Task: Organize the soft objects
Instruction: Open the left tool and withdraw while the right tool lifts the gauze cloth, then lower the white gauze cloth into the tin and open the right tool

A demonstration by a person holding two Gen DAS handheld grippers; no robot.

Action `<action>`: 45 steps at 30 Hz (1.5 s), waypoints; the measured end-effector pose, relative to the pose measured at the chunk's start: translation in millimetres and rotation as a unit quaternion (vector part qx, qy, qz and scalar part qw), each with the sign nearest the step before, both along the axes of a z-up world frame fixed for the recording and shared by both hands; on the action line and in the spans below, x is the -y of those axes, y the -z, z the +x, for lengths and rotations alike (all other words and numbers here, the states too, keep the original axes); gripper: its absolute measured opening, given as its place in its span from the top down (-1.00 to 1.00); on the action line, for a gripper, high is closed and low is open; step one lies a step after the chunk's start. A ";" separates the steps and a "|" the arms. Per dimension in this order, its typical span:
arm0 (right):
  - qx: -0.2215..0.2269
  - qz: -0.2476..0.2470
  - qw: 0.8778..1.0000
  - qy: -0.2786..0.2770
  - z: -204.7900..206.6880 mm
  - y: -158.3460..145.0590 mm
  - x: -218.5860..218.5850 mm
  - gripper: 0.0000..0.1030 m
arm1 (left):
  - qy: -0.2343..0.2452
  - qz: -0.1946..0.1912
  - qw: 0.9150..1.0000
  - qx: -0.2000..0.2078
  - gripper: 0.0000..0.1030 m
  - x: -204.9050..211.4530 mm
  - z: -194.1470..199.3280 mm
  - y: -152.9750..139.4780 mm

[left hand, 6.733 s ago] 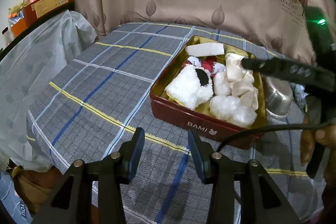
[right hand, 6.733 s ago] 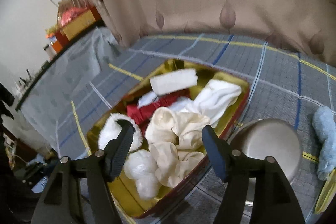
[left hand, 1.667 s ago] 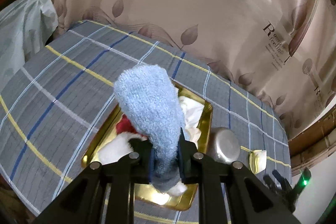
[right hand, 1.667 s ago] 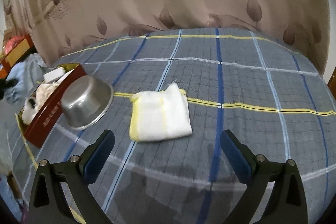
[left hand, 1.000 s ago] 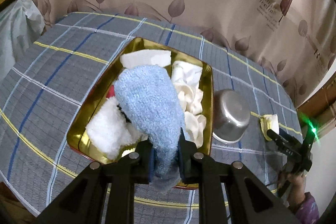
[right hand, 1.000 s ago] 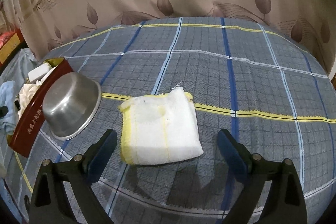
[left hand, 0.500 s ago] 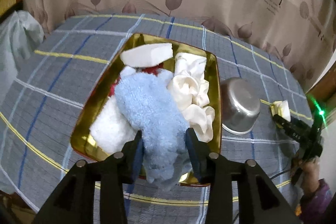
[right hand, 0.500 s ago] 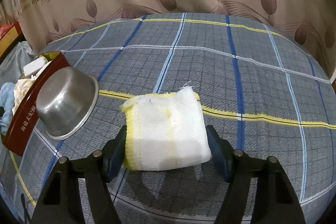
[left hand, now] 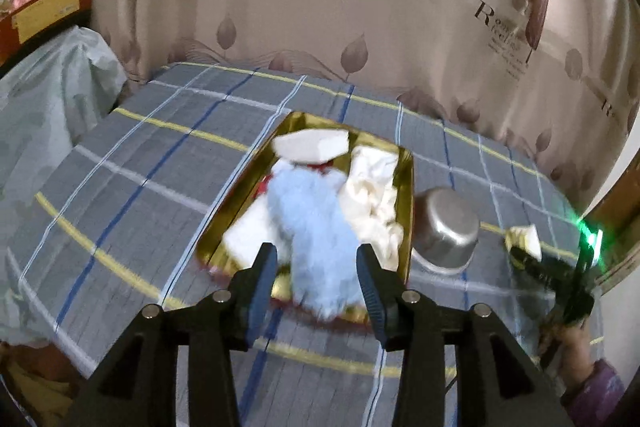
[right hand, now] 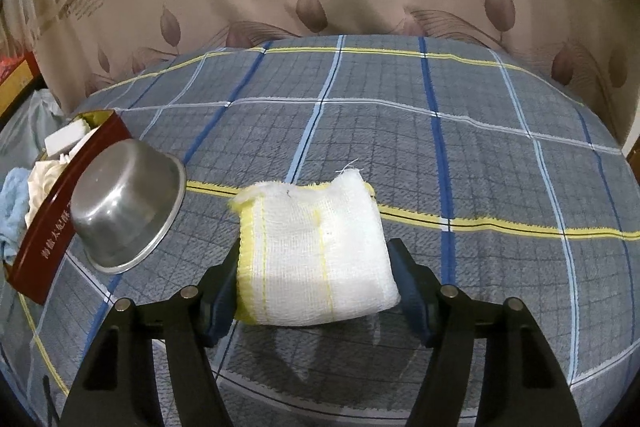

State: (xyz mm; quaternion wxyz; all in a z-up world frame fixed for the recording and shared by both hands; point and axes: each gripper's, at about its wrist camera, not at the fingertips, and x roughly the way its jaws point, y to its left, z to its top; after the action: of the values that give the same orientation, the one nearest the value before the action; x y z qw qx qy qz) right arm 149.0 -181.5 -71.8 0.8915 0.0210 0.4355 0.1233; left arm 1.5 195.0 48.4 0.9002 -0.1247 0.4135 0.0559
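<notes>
Since the earlier frames the blue fluffy sock [left hand: 316, 227] has left the left gripper [left hand: 316, 281], whose jaws have just been opening; now they stand apart and the sock lies loose in the gold tin [left hand: 406, 195], on top of the white soft things, its near end hanging over the tin's near rim. Meanwhile the right gripper [right hand: 314, 281] has been closing, and both its pads press on the sides of the folded white cloth with yellow stripes [right hand: 314, 247], which rests on the checked tablecloth [right hand: 440, 147]. Between tin and cloth, a steel bowl [right hand: 124, 203] lies upside down, just beside the tin
</notes>
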 end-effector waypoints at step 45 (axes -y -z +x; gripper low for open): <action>-0.016 0.064 0.978 -0.196 14.6 -58.9 -302.5 -0.27 | -0.074 0.031 0.996 -0.032 0.10 -46.2 -63.7 33.4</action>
State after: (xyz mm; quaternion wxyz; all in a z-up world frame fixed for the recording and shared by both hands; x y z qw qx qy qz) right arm 163.6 121.0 -12.9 0.8396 -0.0059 0.4367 0.3229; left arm -62.1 241.2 15.1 0.8832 -0.1251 0.4302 0.1387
